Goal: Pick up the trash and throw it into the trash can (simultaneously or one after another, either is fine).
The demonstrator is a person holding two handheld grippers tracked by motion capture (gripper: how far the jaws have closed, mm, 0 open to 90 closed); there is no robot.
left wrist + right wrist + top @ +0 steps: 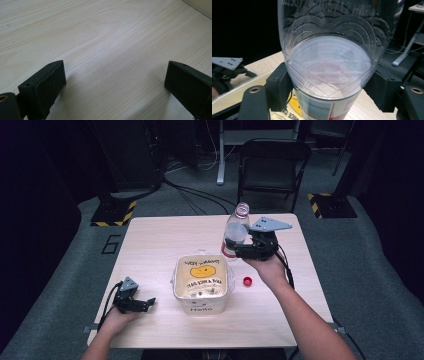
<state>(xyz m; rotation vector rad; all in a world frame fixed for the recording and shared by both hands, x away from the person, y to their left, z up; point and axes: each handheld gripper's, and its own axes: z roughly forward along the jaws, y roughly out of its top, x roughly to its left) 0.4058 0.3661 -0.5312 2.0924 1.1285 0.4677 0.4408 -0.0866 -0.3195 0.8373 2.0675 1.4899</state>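
A clear plastic water bottle (235,231) with a red-and-white label and no cap is lifted off the table, held upright in my right gripper (239,251), whose pads press on its sides. In the right gripper view the bottle (329,62) is partly full of water between the two black jaws. Its red cap (247,281) lies on the table beside my right hand. My left gripper (145,302) rests at the front left of the table, open, with bare wood between its fingers (47,85).
A square container (201,281) with a yellow smiley print and the word Hello stands in the middle of the wooden table (160,235). A black folding chair (270,165) and cables are on the floor behind the table.
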